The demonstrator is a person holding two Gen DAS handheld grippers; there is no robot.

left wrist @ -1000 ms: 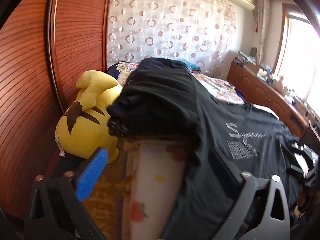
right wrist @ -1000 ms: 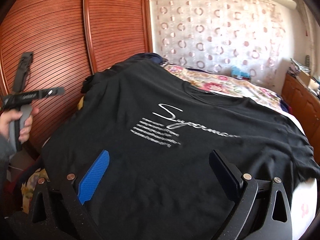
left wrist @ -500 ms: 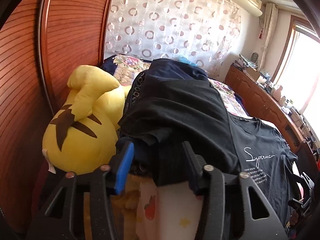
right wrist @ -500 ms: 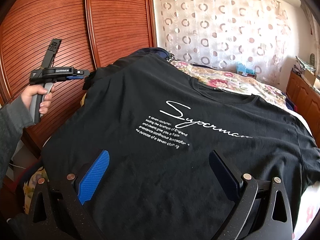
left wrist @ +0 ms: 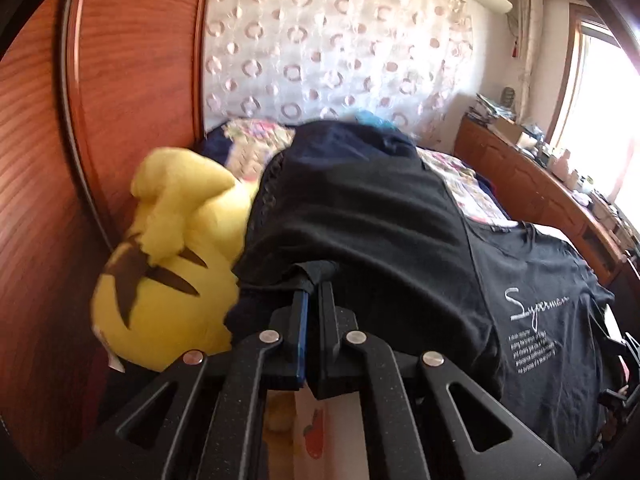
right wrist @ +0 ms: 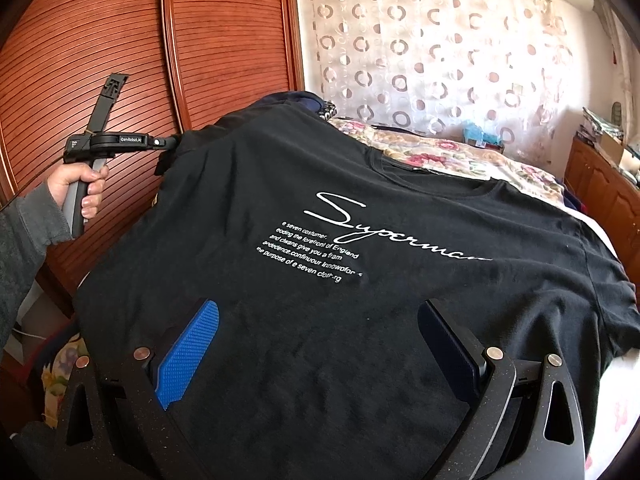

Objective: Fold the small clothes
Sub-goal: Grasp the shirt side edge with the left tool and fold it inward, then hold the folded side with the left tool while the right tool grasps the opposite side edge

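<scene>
A black T-shirt (right wrist: 400,184) with white script lettering lies spread face up on the bed. In the left wrist view its bunched left sleeve (left wrist: 360,220) hangs over the bed's edge. My left gripper (left wrist: 314,286) is shut on a fold at that sleeve's hem. The right wrist view shows the same gripper (right wrist: 170,143) at the shirt's far left corner, held by a hand (right wrist: 80,188) in a grey sleeve. My right gripper (right wrist: 320,340) is open, with its blue pad (right wrist: 188,352) and the dark finger resting apart on the shirt's lower part.
A yellow plush toy (left wrist: 168,260) sits left of the sleeve against the slatted wooden wardrobe doors (right wrist: 120,40). Floral bedding (right wrist: 440,152) lies beyond the collar. A wooden cabinet (left wrist: 540,192) with clutter runs along the right under the window.
My left gripper moved forward to the sleeve and went from wide open to shut on its hem. The right gripper stayed open and still over the shirt.
</scene>
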